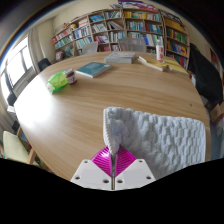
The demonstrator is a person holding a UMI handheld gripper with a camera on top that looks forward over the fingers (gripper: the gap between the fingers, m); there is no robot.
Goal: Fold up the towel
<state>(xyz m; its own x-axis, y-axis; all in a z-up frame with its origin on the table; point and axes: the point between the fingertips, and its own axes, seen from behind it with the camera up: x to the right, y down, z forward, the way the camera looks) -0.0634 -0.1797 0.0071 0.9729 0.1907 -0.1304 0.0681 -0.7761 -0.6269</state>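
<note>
A large round wooden tabletop (70, 115) fills the room before bookshelves (120, 28). The white waffle-textured towel (160, 140) lies at its near edge (one corner lifted), pinched by the claw (113, 160), magenta pads (105, 158) pressed together. A teal book (93, 69) rests beyond.

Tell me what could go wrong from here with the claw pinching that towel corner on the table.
1. The claw appears shut on only a small raised corner of the grey towel, so the fabric may slip out during the fold.
2. The towel lies near the edge of the wooden table; a pull the wrong way might drag it off.
3. With one corner lifted, the rest could bunch, leaving an uneven fold.
</note>
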